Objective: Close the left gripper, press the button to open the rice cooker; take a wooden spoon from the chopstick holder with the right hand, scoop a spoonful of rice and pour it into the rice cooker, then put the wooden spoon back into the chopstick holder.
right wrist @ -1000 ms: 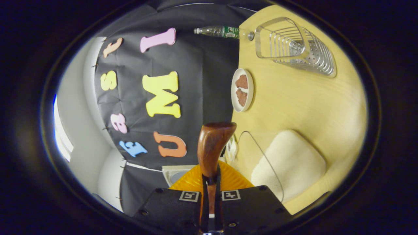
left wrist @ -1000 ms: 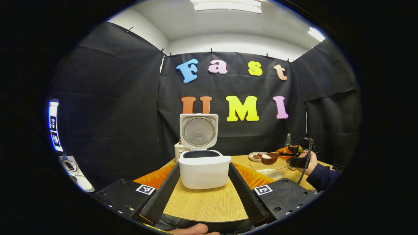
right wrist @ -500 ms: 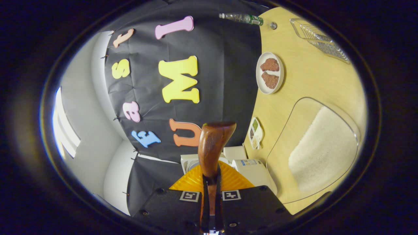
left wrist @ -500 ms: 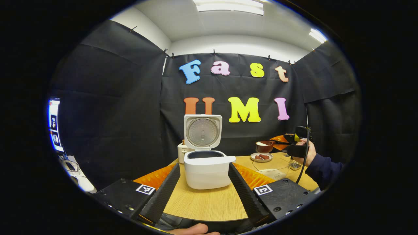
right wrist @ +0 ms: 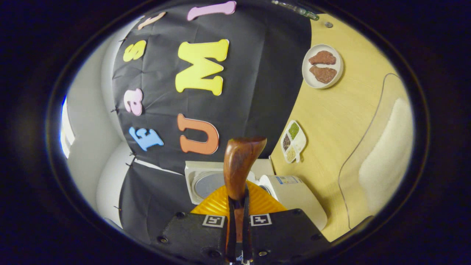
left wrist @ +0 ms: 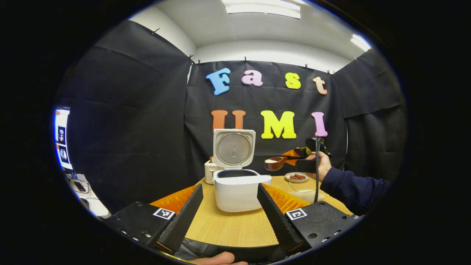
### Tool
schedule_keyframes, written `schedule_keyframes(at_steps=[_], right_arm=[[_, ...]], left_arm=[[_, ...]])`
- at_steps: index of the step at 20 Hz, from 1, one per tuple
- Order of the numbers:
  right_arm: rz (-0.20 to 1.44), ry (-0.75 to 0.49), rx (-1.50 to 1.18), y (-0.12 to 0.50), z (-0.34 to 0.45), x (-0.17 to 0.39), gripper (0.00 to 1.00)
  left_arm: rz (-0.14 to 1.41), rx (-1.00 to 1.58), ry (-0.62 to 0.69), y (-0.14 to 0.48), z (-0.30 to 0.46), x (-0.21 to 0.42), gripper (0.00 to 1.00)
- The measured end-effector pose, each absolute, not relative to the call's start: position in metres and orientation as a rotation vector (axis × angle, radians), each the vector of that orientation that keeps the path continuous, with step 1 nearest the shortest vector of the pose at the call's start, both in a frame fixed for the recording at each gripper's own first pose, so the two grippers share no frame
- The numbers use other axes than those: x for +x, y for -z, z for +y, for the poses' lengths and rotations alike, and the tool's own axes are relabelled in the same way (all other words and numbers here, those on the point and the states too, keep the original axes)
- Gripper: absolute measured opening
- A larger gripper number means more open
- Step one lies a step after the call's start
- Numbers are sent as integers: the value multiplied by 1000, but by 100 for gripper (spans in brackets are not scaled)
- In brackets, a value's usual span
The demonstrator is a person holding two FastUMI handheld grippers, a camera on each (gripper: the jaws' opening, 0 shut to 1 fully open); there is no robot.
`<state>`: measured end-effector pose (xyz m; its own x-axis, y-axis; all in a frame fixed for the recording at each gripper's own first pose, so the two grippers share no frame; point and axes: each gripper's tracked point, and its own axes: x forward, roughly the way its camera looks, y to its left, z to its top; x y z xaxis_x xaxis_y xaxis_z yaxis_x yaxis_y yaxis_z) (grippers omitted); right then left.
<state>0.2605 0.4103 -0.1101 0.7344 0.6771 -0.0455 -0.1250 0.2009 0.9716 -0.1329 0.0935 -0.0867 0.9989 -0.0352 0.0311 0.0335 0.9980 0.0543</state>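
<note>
Because the rice must not fall before it is over the pot, I hold the wooden spoon level, its bowl up, with white rice in it; in the left gripper view it is right of the middle, just beside the raised lid of the rice cooker and a little higher than the pot's rim. My right gripper is clamped on the spoon's handle, both fingers pressing it, and in the right gripper view the spoon stands up from the bottom middle, edge-on. The cooker is in the middle of the left gripper view with its lid upright, so the way in is free. My left gripper is spread wide at the bottom of that view, holding nothing; I judge it waits aside because its work is done. Behind the cooker, at its left, stands the chopstick holder. In the right gripper view, a plate with two brown pieces is at upper right, a small divided dish lower, and a clear rice container at the right edge. One pale label on the cooker is too small to read.
</note>
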Motion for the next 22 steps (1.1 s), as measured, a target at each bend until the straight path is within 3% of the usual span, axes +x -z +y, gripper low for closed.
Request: schedule_keyframes(at_steps=[10,22], right_arm=[[430,-607,733,78,525,277,12],[124,-511,88,52,541,289,12]], left_arm=[[1,34,42,107,112,-142,94],[34,-2,25,126,132,-143,94]])
